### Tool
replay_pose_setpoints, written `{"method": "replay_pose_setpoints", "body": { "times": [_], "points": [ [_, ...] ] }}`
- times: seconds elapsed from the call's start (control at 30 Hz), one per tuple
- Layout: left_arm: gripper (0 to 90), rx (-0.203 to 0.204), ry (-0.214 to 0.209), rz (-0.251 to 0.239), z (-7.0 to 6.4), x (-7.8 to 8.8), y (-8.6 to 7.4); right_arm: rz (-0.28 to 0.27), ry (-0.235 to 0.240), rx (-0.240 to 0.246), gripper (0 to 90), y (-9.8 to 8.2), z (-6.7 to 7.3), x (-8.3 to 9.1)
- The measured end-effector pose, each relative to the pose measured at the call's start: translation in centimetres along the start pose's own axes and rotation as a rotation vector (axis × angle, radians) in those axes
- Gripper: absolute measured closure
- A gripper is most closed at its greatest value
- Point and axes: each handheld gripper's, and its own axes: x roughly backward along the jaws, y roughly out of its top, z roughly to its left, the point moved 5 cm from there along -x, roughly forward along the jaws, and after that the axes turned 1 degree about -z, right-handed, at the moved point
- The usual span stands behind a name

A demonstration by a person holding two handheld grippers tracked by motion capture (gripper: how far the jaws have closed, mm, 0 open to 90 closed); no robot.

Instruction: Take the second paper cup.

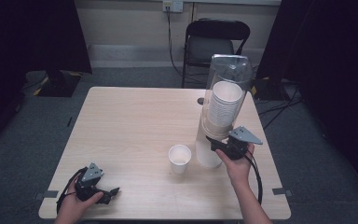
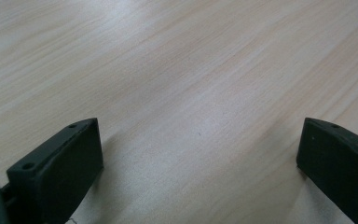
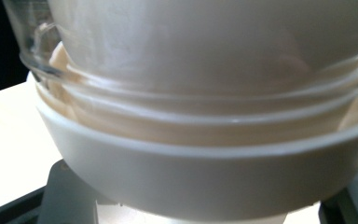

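At 4 o'clock on table (image 1: 121, 121), right gripper (image 1: 219, 143), jaws spread round dispenser (image 1: 223, 93) collar, seems cup-pulling step beside cup (image 1: 179, 158); next squeeze, pull down; left gripper (image 1: 105, 195) wide, idle at 7.

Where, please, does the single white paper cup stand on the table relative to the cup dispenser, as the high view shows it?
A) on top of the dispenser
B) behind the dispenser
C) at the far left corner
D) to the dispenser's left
D: in the high view the paper cup stands upright on the table, just left of the cup dispenser base.
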Motion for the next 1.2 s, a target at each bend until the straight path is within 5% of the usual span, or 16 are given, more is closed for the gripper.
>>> {"method": "replay_pose_setpoints", "body": {
  "times": [1.2],
  "points": [
    [0.0, 0.007, 0.011, -0.003, -0.1, 0.0, 0.0, -0.011, -0.038, 0.026, 35.0, -1.0, 0.4, -0.2]
  ]
}}
